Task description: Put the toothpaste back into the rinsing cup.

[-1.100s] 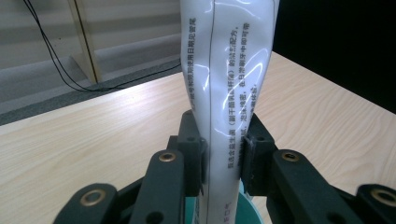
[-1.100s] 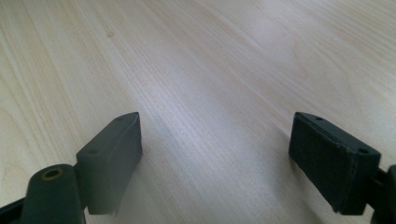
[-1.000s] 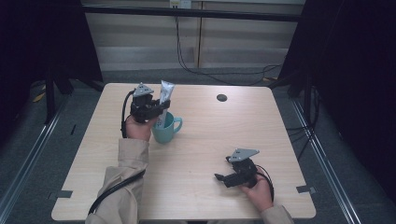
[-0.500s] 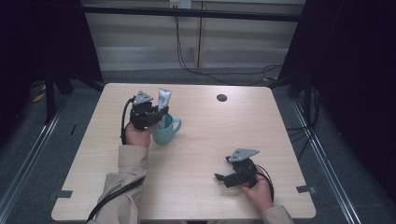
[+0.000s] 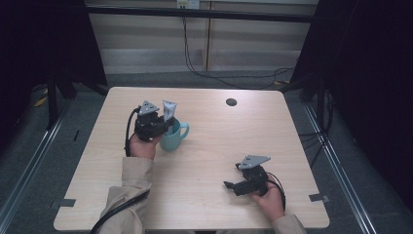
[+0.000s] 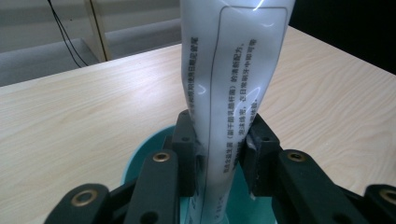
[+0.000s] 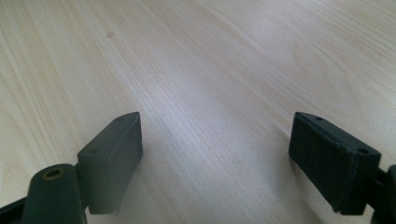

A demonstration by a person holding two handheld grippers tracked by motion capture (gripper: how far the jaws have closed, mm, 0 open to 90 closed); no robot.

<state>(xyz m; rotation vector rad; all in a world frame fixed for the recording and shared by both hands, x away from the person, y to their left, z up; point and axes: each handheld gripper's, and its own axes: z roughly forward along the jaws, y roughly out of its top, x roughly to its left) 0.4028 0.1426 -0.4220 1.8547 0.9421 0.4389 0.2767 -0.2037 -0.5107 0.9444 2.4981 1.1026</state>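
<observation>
A teal mug (image 5: 176, 135) stands left of the table's middle, handle to the right. My left gripper (image 5: 165, 126) is shut on a white tube (image 5: 169, 111) with printed text, held upright with its lower end inside the mug. In the left gripper view the tube (image 6: 233, 79) rises between the two black pads (image 6: 186, 154) over the mug's teal rim (image 6: 140, 156). My right gripper (image 5: 229, 185) rests low over the table near the front right, jaws wide apart with bare wood between them, as the right gripper view (image 7: 215, 158) shows.
A wooden table (image 5: 292, 141) carries a small round black hole (image 5: 231, 102) near its back edge. Dark curtains flank both sides, and cables hang behind the table. Grey floor with rails runs along the left and right.
The left gripper has lowered the tube toward and into the mug and shifted slightly nearer. The right gripper has stayed in place.
</observation>
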